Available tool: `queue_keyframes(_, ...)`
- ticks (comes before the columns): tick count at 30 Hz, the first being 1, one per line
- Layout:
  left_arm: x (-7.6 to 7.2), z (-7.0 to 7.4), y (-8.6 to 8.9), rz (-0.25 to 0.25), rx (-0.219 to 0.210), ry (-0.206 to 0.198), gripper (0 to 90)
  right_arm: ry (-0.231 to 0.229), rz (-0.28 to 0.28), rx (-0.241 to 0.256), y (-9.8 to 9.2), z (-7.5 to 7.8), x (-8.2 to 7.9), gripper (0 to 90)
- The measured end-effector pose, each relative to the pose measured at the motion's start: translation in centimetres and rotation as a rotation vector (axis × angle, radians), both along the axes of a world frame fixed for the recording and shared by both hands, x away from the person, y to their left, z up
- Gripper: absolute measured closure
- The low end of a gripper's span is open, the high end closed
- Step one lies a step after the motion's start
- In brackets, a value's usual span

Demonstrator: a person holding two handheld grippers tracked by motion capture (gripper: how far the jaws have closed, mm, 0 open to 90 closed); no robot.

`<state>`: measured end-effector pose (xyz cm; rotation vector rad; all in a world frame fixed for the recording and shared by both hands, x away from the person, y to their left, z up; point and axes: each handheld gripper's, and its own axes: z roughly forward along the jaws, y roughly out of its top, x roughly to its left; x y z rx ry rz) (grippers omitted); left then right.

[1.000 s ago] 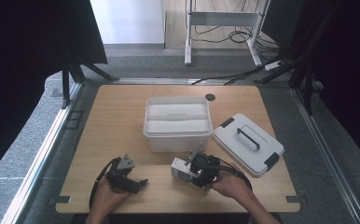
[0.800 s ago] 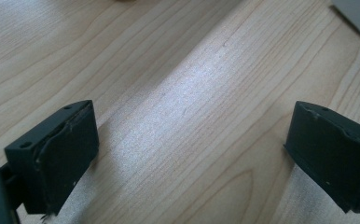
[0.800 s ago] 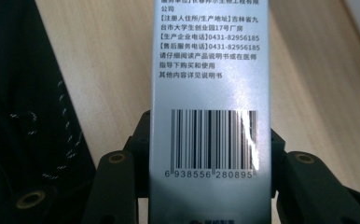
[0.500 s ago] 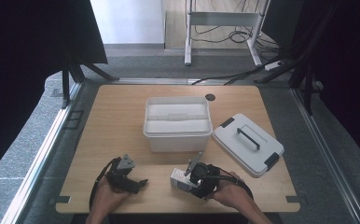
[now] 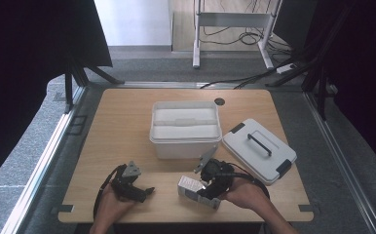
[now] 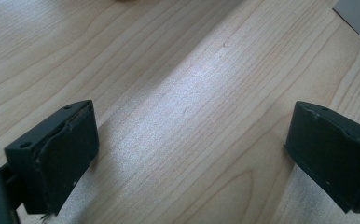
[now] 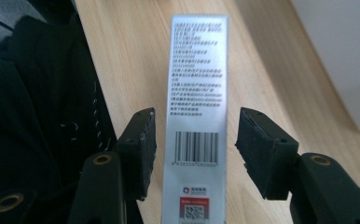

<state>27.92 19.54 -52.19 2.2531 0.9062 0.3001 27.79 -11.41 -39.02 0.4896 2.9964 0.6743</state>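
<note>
Right gripper (image 5: pixel 201 189) has slid toward the near edge of the table since a second ago, and the small box (image 5: pixel 196 191) has come with it, now lying closer to the person. Its jaws stand a little wider than the box (image 7: pixel 197 116) and flank its two long sides with narrow gaps, not pressing it. Left gripper (image 5: pixel 136 189) has not moved; its jaws are spread wide over bare wood. Behind the box sits an open white bin (image 5: pixel 186 127), with its lid (image 5: pixel 259 149) just right of it. A wooden table (image 5: pixel 118 131) stands on grey carpet, dark curtains on both sides.
</note>
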Motion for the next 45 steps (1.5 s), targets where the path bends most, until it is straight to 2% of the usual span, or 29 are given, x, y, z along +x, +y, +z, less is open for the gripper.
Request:
queue_keyframes(2,0.0,0.0,0.0,0.001,0.0,0.0,2.1,-0.014,-0.019,0.013,-0.4,0.6,0.4,48.8)
queue_keyframes(6,0.0,0.0,0.0,0.002,0.0,0.0,2.1,-0.018,-0.049,0.032,-1.1,0.6,1.0,48.9)
queue_keyframes(11,0.0,0.0,-0.1,0.01,-0.004,0.001,2.1,-0.012,-0.124,0.065,-2.9,-1.2,2.3,47.7)
queue_keyframes(13,0.0,0.0,-0.1,0.012,-0.005,0.001,2.2,-0.014,-0.135,0.071,-3.2,-1.5,2.5,47.3)
queue_keyframes(15,0.0,0.0,-0.1,0.017,-0.007,0.001,2.8,-0.03,-0.178,0.093,-4.1,-2.2,3.2,44.6)
queue_keyframes(16,0.0,0.0,-0.1,0.021,-0.01,0.0,2.8,-0.03,-0.178,0.093,-4.1,-2.2,3.2,44.6)
queue_keyframes(19,0.2,0.2,-0.1,0.016,-0.023,0.011,5.3,-0.051,-0.225,0.115,-5.1,-3.1,4.1,40.6)
queue_keyframes(20,0.4,0.4,-0.2,0.006,-0.025,0.018,6.4,-0.058,-0.232,0.115,-5.4,-3.4,4.3,39.6)
queue_keyframes(26,1.0,1.6,-0.5,-0.012,-0.039,0.005,6.4,-0.083,-0.286,0.133,-6.3,-4.3,5.2,32.1)
queue_keyframes(29,2.0,2.9,-0.7,-0.023,-0.039,-0.007,6.3,-0.1,-0.328,0.165,-6.9,-4.8,6.0,24.3)
queue_keyframes(31,2.5,3.3,-0.7,-0.027,-0.037,-0.007,6.0,-0.102,-0.336,0.178,-7.0,-4.9,6.2,22.2)
queue_keyframes(32,2.9,3.6,-0.8,-0.031,-0.039,-0.007,4.8,-0.114,-0.369,0.211,-7.2,-5.1,6.8,15.8)
queue_keyframes(33,3.3,4.0,-0.9,-0.037,-0.045,-0.007,4.8,-0.114,-0.369,0.211,-7.2,-5.1,6.8,15.8)
queue_keyframes(34,4.1,4.6,-1.1,-0.046,-0.058,-0.005,4.0,-0.127,-0.395,0.233,-7.2,-5.3,7.2,13.2)
queue_keyframes(35,4.1,4.6,-1.1,-0.046,-0.058,-0.005,3.8,-0.127,-0.395,0.233,-7.2,-5.3,7.2,13.2)
queue_keyframes(36,4.5,5.0,-1.2,-0.052,-0.057,-0.006,2.7,-0.15,-0.408,0.246,-7.2,-5.4,7.7,12.4)
queue_keyframes(38,5.3,5.6,-1.4,-0.07,-0.042,-0.011,1.2,-0.159,-0.41,0.254,-7.1,-5.4,7.9,11.5)
queue_keyframes(39,6.1,6.2,-1.6,-0.075,-0.045,-0.012,0.0,-0.167,-0.413,0.272,-6.9,-5.5,8.4,7.1)
queue_keyframes(40,6.1,6.2,-1.6,-0.075,-0.045,-0.012,0.0,-0.167,-0.413,0.272,-6.9,-5.5,8.4,7.1)
queue_keyframes(43,7.2,6.8,-2.0,-0.082,-0.072,-0.006,0.0,-0.18,-0.409,0.291,-6.5,-5.5,9.0,2.4)
queue_keyframes(45,8.2,7.4,-2.6,-0.093,-0.057,-0.015,0.0,-0.182,-0.399,0.321,-6.2,-5.6,9.6,2.5)
